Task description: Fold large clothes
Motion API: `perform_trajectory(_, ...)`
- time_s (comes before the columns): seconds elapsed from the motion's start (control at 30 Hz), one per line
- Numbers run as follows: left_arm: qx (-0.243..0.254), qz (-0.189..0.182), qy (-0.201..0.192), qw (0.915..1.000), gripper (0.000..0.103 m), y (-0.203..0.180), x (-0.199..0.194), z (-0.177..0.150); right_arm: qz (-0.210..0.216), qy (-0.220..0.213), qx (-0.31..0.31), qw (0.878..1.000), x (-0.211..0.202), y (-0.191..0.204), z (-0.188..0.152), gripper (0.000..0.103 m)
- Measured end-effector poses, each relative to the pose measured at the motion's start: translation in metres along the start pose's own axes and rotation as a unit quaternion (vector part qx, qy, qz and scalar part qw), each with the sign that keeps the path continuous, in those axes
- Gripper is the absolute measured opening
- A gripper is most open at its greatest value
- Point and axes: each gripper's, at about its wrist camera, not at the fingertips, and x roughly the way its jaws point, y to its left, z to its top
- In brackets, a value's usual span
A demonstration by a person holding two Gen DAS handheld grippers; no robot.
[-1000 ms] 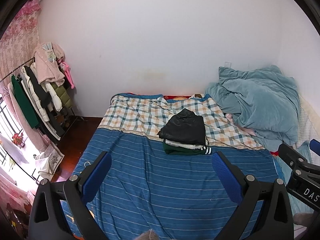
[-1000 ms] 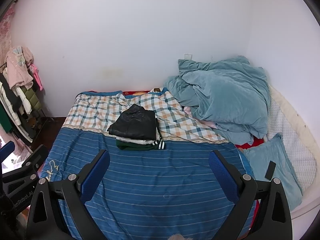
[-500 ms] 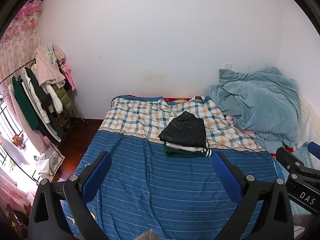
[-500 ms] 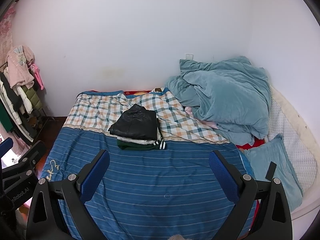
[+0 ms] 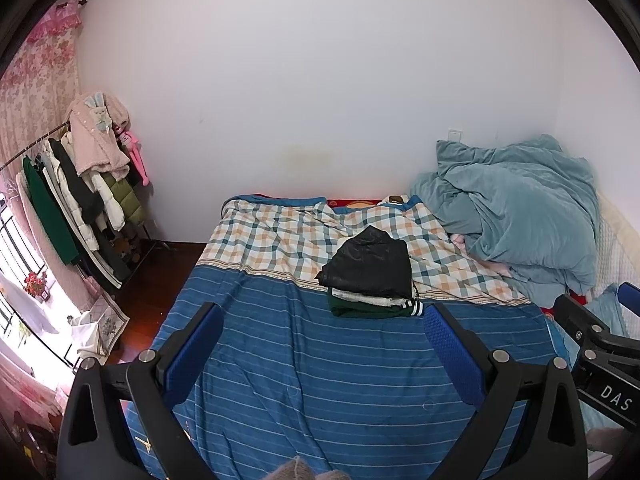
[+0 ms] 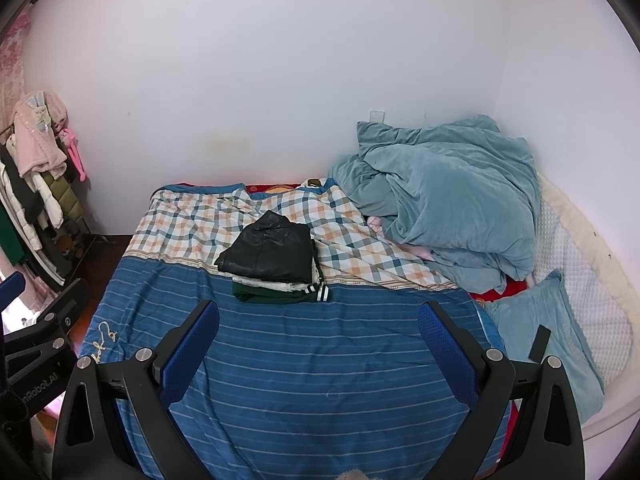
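- Lying on the bed [image 5: 304, 368] is a stack of folded clothes [image 5: 372, 280], right where the blue striped cover meets the checked sheet [image 5: 276, 236].
- The top piece of the stack is a black jacket [image 6: 268, 254]; under it is a pale layer, and at the bottom a dark green garment [image 6: 276, 294] with a white striped cuff.
- The left gripper [image 5: 324, 354] is held over the blue cover, on the near side of the stack and well apart from it. Its jaws are spread wide and there is nothing between them.
- The right gripper [image 6: 320, 352] is held the same way, also nearer than the stack, with the jaws spread wide and nothing in them.
- To the right of the stack, a crumpled teal blanket [image 6: 448, 196] is heaped against the wall.
- A teal pillow [image 6: 544, 332] lies to the right of the stack, nearer than the blanket.
- Far to the left of the stack, beside the bed, a clothes rack [image 5: 76, 196] is full of hanging coats.
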Motion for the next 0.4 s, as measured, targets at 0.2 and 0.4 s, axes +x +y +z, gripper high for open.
perform_trajectory(0.2, 0.001, 0.000, 0.000, 1.0000, 0.103, -0.0012, 0.0004, 0.0002, 0.000, -0.002, 0.000, 1.000, -0.0026, 0.0006, -0.0004, 0.101)
perform_trajectory(0.4, -0.006, -0.005, -0.001, 1.0000, 0.103, -0.0010, 0.0025, -0.0013, 0.000, -0.003, 0.001, 1.000, -0.0033, 0.0001, 0.0002, 0.101)
